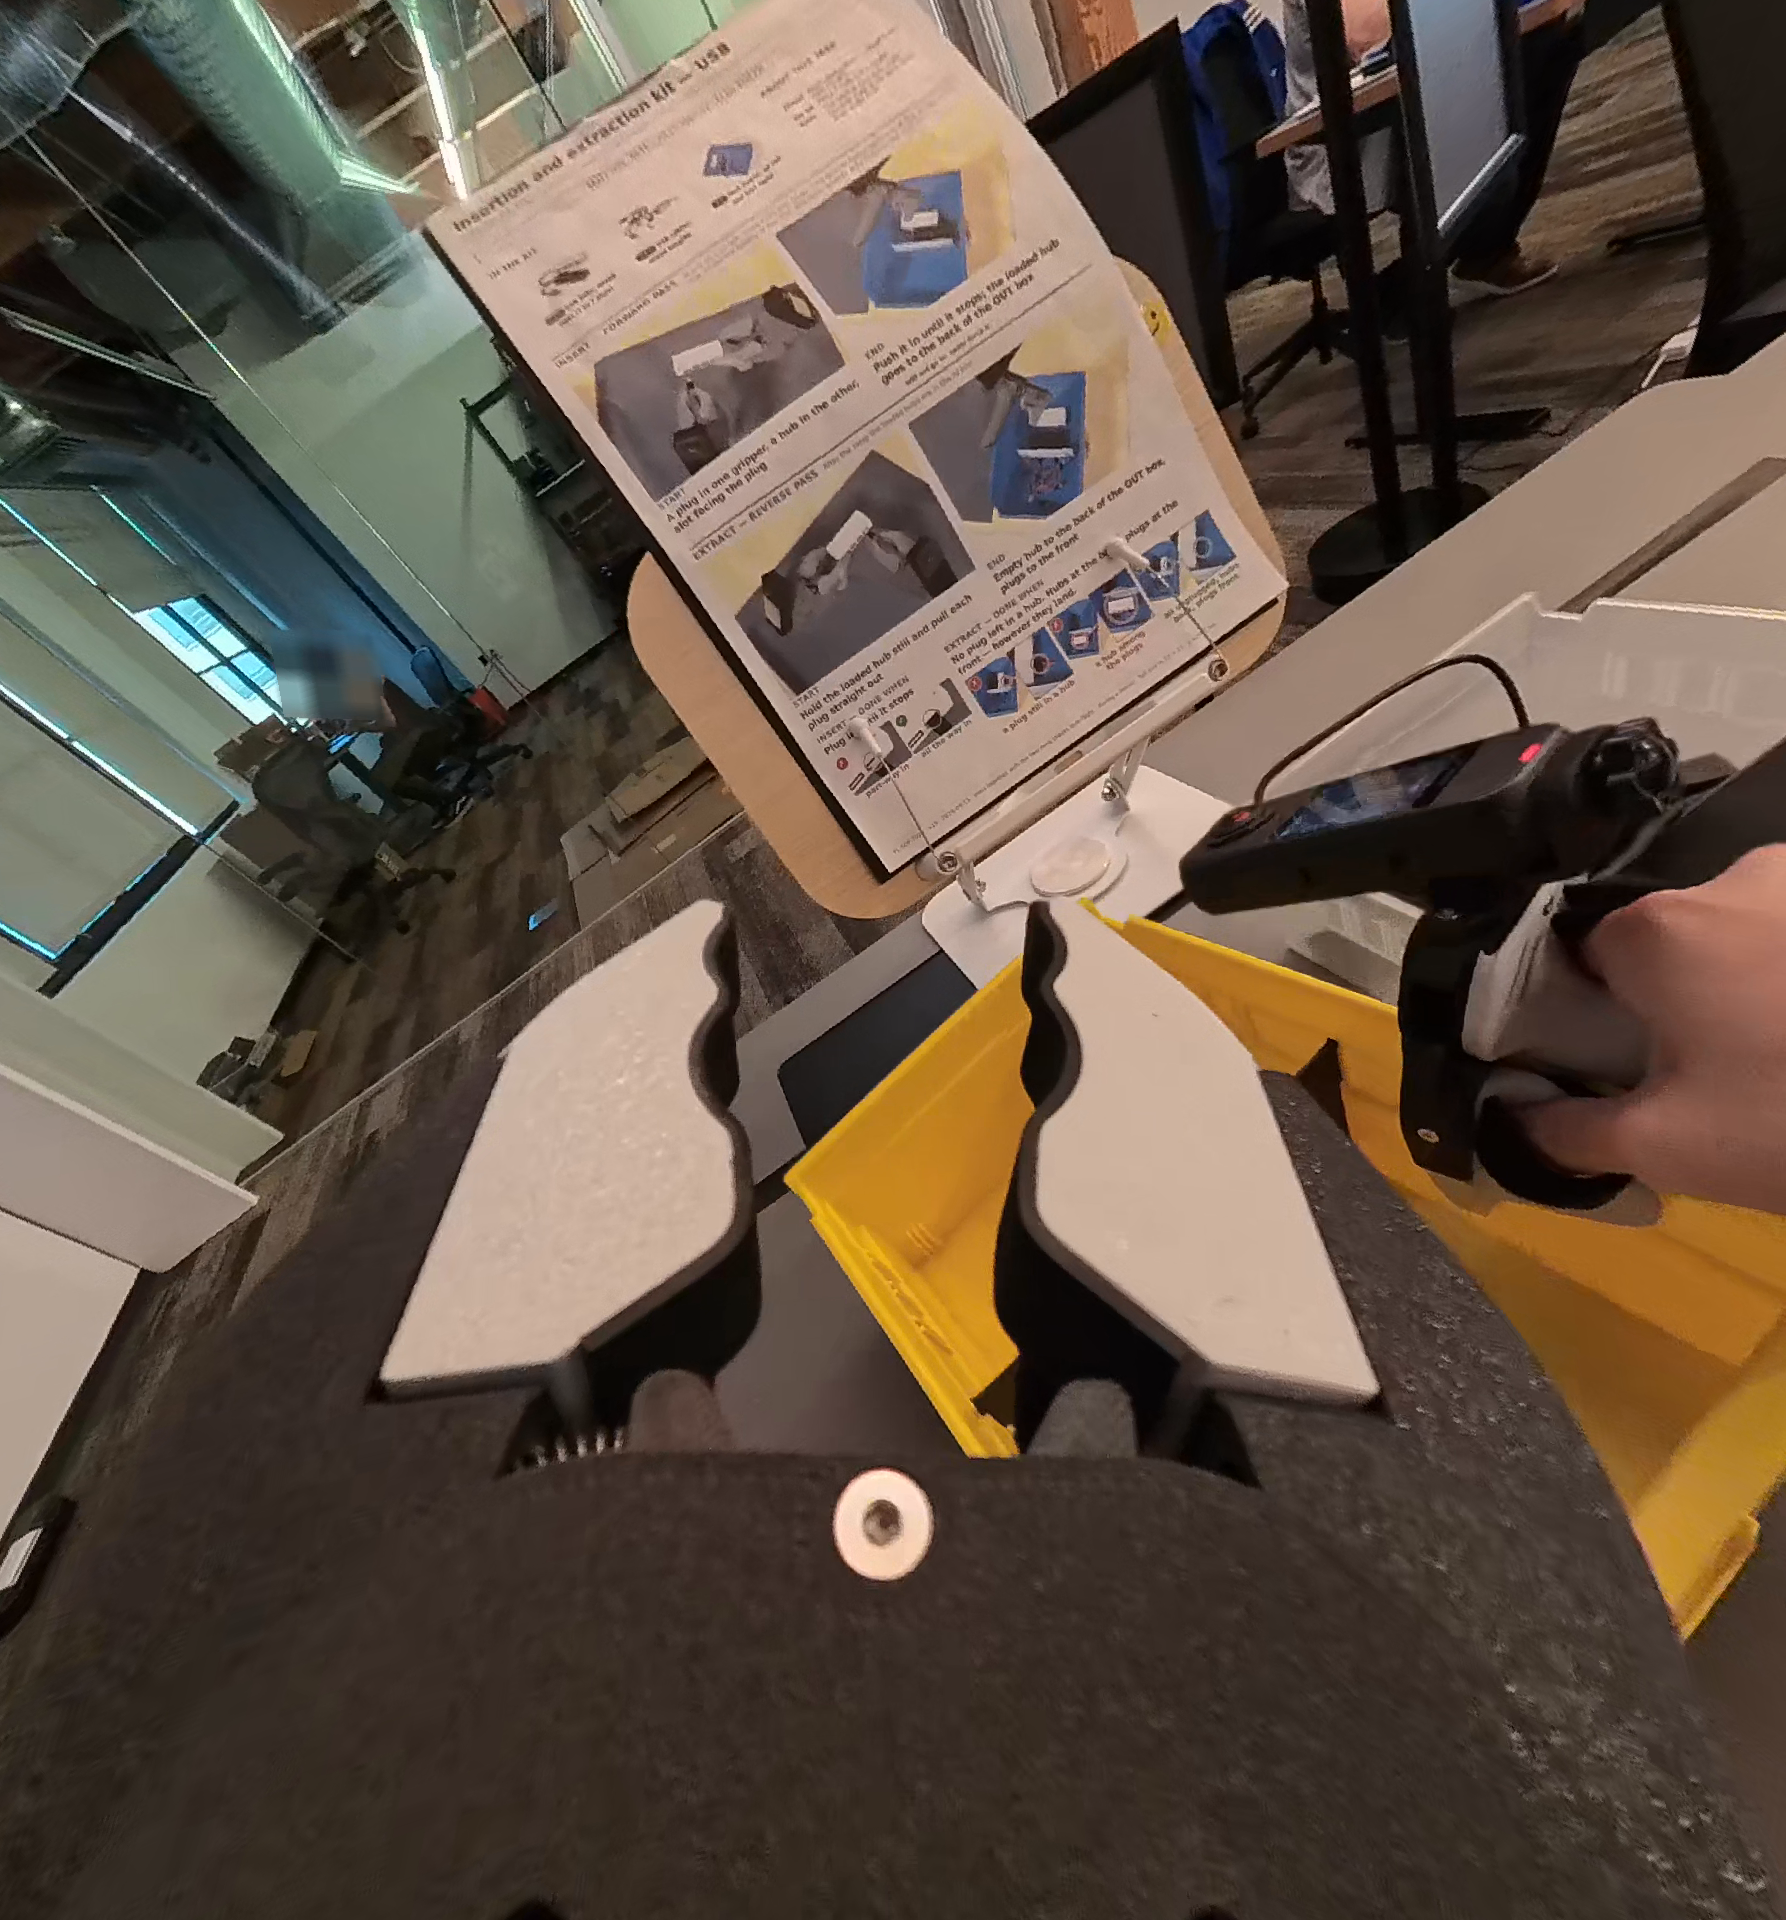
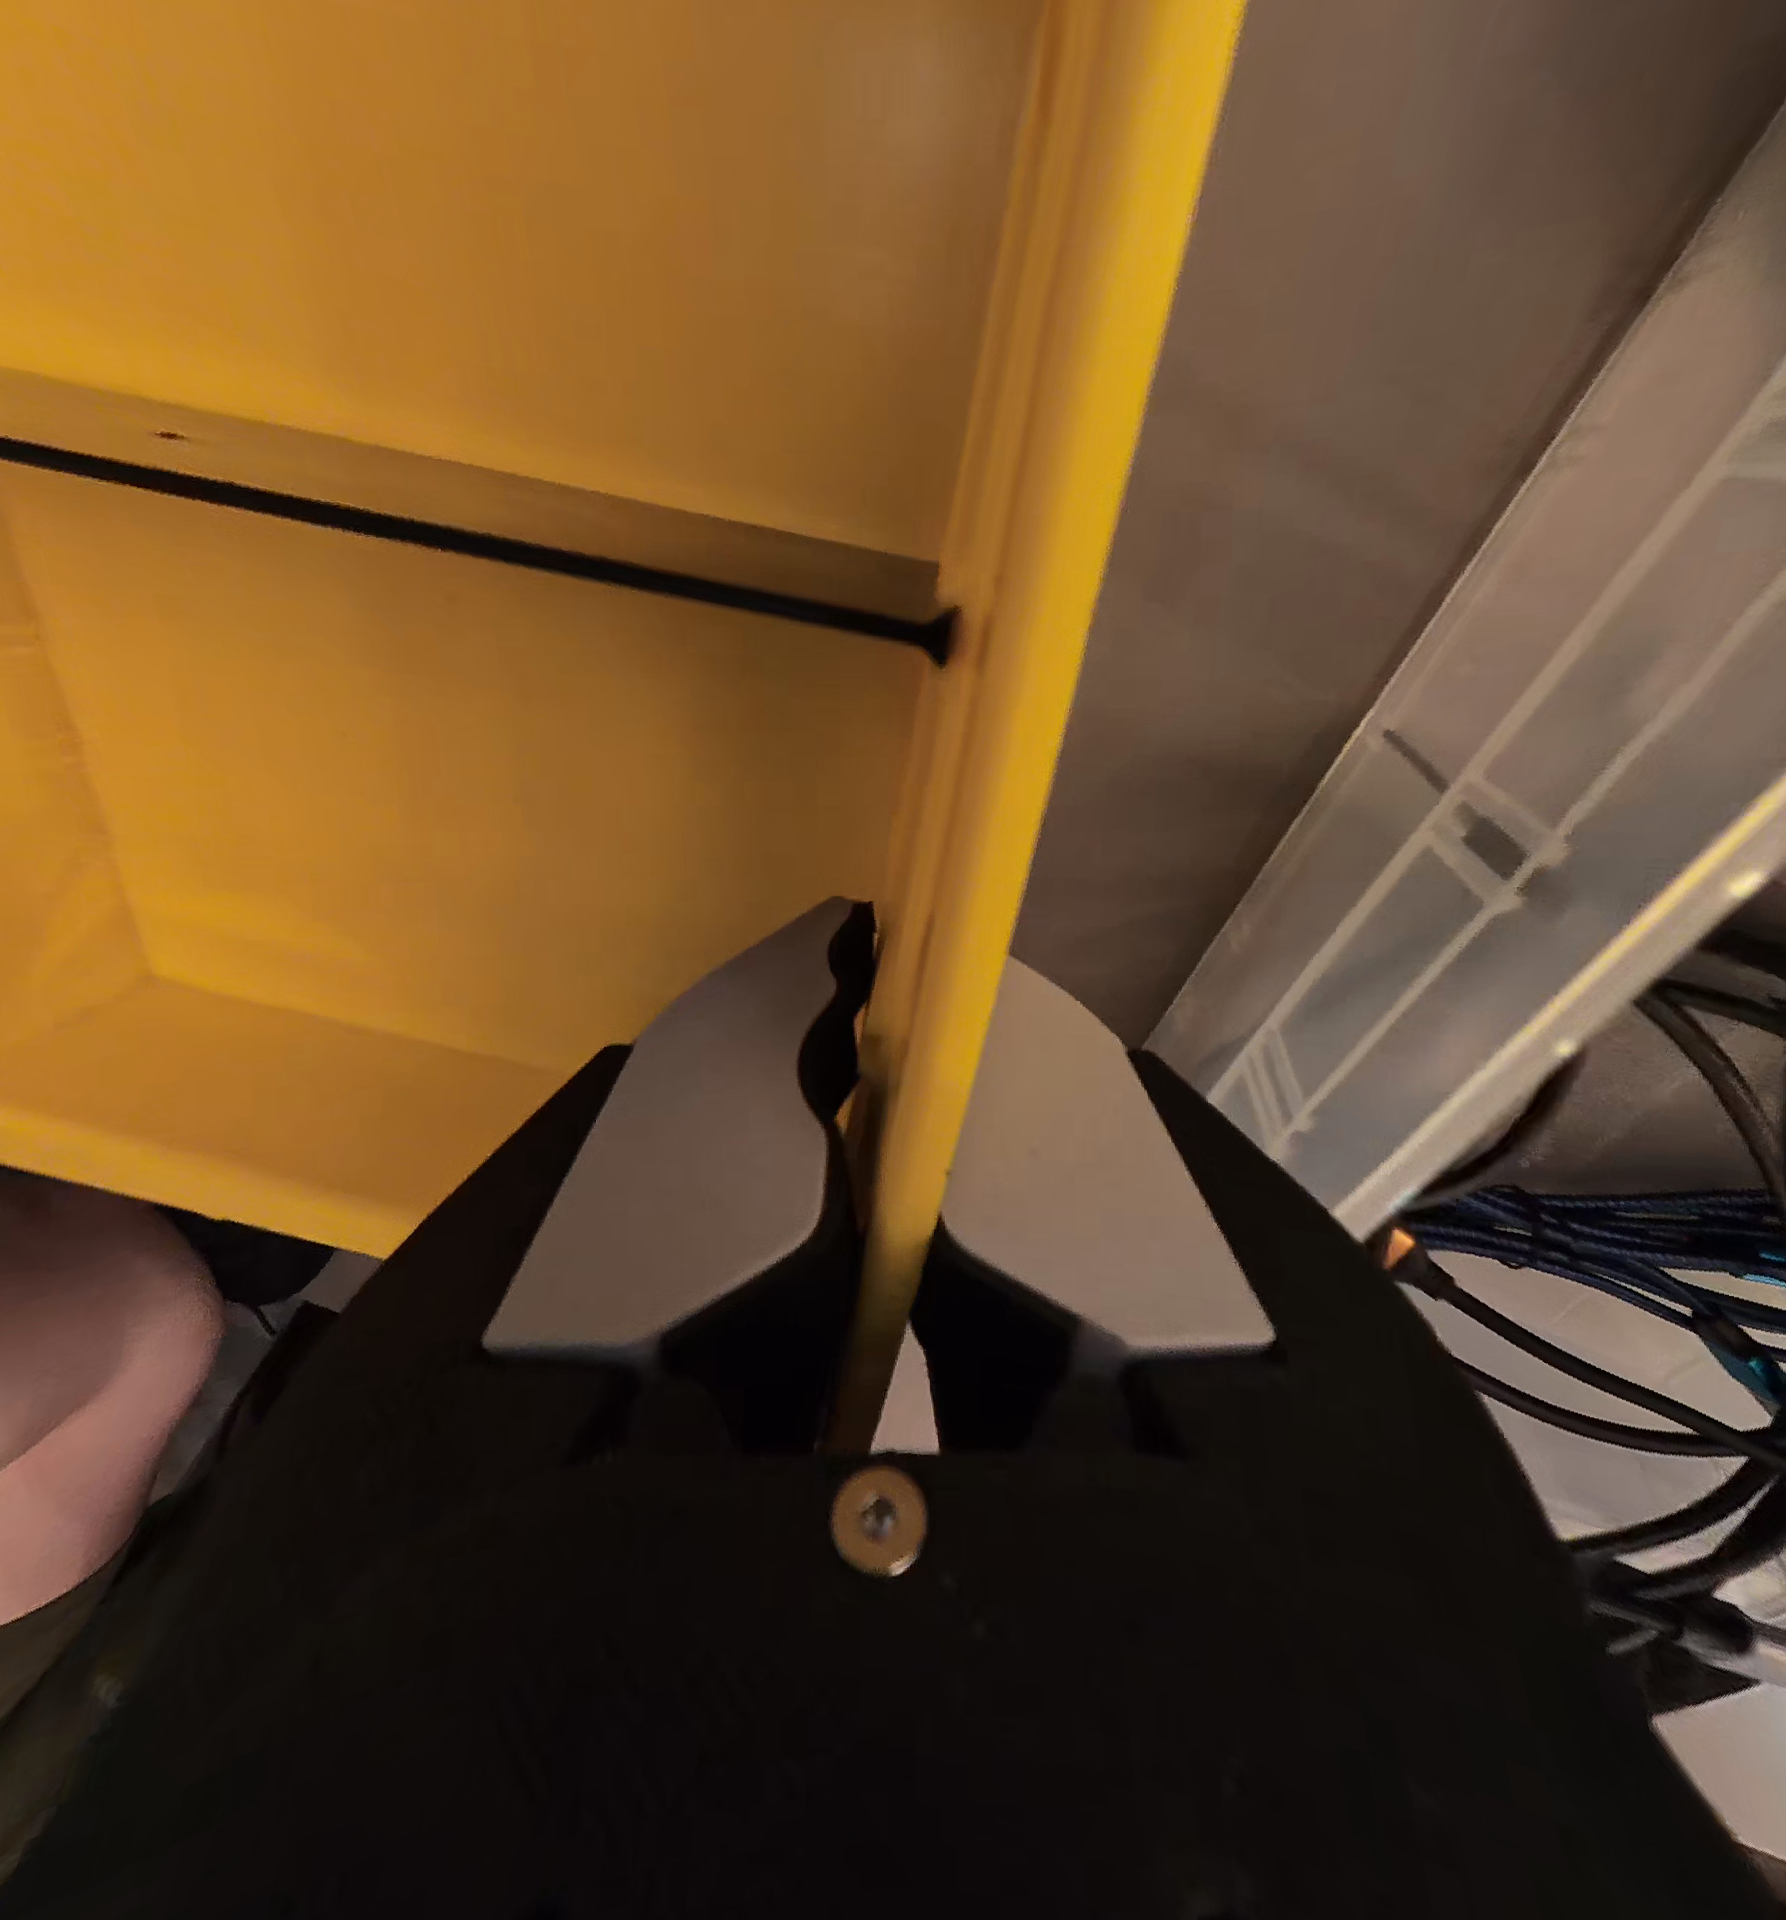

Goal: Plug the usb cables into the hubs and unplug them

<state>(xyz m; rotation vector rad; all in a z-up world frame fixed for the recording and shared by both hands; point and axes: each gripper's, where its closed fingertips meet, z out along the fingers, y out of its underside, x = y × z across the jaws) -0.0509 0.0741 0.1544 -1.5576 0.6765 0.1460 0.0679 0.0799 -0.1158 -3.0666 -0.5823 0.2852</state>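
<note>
Your right tongs (image 2: 904,1101) are clamped on the side wall of the yellow bin (image 2: 432,727), which looks empty (no hub shows in either view); your left tongs (image 1: 873,1049) hang apart, holding nothing. Nothing looks plugged yet. Blue and black usb cables (image 2: 1595,1262) lie coiled on the surface (image 2: 1367,436) beside a clear bin (image 2: 1554,779).

Two grippers (image 1: 878,997), one yellow bin (image 1: 910,1216), one clear bin (image 2: 1554,727), one instruction sheet (image 1: 847,436), several cables (image 2: 1647,1340).
</note>
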